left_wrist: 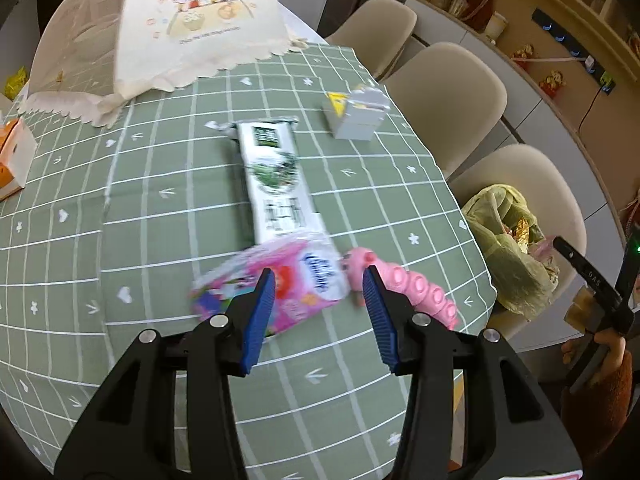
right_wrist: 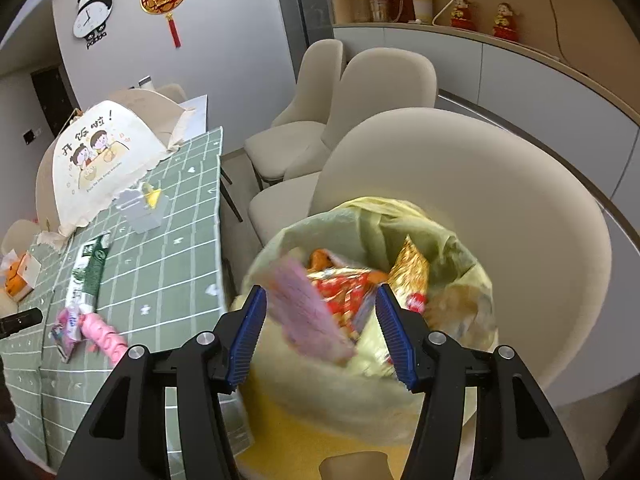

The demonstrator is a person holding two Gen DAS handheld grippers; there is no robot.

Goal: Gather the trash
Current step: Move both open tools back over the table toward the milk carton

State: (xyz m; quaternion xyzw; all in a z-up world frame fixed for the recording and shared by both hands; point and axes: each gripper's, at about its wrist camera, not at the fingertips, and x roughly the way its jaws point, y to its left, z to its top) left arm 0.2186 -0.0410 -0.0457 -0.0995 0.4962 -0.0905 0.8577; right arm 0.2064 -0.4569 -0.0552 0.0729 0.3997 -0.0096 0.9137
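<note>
The left gripper [left_wrist: 319,300] hangs with jaws wide apart over the pink wrapper [left_wrist: 276,282] on the green tablecloth [left_wrist: 160,208], and the right gripper [right_wrist: 318,330], also wide and holding nothing, is above the yellow trash bag [right_wrist: 360,392], where a pink packet [right_wrist: 308,308] is blurred.

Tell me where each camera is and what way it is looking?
Left wrist: sits on the left tool, looking across the green table at the pink packet; the right hand shows at the edge.
Right wrist: sits on the right tool, looking down into the trash bag beside a chair; only its own fingers show.
Both see the table, pink packet, long green-and-white wrapper and bag.
</note>
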